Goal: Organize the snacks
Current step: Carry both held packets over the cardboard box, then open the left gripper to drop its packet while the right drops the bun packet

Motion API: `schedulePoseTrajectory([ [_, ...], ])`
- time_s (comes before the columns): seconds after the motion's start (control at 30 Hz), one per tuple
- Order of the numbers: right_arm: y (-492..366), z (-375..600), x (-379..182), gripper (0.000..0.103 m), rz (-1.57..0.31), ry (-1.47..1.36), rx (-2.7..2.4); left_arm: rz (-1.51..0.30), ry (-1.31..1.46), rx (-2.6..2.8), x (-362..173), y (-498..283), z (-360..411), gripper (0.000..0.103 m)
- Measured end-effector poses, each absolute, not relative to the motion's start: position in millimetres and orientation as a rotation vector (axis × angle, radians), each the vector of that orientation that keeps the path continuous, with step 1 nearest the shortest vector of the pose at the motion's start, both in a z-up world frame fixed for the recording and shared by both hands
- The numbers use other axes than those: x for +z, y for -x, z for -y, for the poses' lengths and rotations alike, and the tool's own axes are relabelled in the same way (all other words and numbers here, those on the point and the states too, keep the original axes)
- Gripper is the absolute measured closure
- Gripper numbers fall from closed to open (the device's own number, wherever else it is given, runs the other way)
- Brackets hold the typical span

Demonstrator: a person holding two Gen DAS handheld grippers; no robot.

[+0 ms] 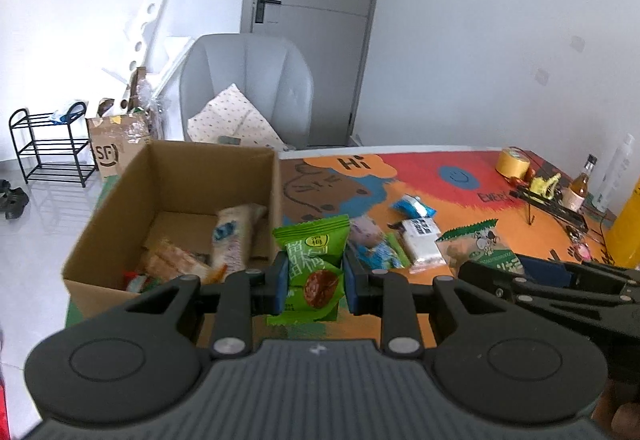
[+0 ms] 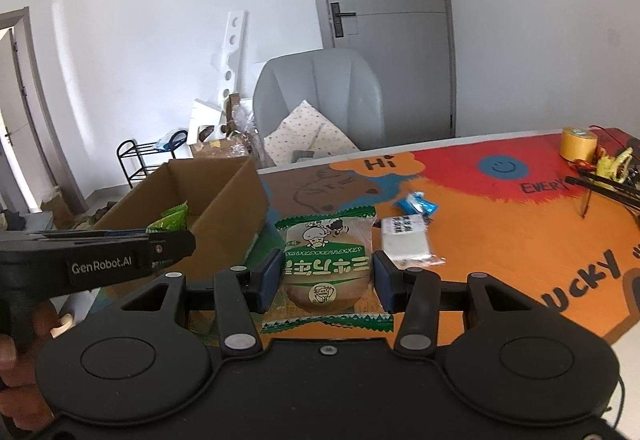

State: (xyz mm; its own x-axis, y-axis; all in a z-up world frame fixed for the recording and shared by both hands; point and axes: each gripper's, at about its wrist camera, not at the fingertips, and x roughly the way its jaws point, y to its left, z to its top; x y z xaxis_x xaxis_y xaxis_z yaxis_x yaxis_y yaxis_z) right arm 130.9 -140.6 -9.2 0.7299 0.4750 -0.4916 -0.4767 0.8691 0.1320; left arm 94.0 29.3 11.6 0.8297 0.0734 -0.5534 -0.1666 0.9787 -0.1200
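Between the blue pads of my left claw [image 1: 315, 282] sits a green plum packet [image 1: 314, 272], pinched narrow and lifted off the worktop [image 1: 500, 208], just beside the open cardboard box [image 1: 168, 200]. My right claw [image 2: 324, 276] grips a wider clear packet with green trim [image 2: 326, 268], a brown cake inside, held above the orange part of the worktop. Inside the box lie a few snacks already, among them a long pale wrapped bar [image 1: 236, 236]. Loose on the worktop beyond my claws rest a white packet [image 1: 422, 244], a small blue packet [image 1: 412, 206] and a pale blue one [image 1: 376, 246]. Farther off stands a yellow tape roll [image 1: 513, 161], and behind the worktop a grey chair [image 1: 248, 88] with a dotted cushion [image 1: 236, 120].
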Motion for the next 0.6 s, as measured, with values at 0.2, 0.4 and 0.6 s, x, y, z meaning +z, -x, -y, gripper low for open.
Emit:
schedulePoseTrajectory([
  [0.2, -131, 123, -4, 0.057, -0.53, 0.009, 0.55, -0.56, 0.176, 0.168, 18, -91, -52, 0.076],
  [0.4, -132, 107, -3, 0.057, -0.53, 0.014, 0.574, -0.551, 0.184, 0.208, 22, -90, -74, 0.076],
  [0.6, -135, 90, 0, 0.057, -0.529, 0.029, 0.593, -0.557, 0.21, 0.23, 18, -94, -95, 0.076],
])
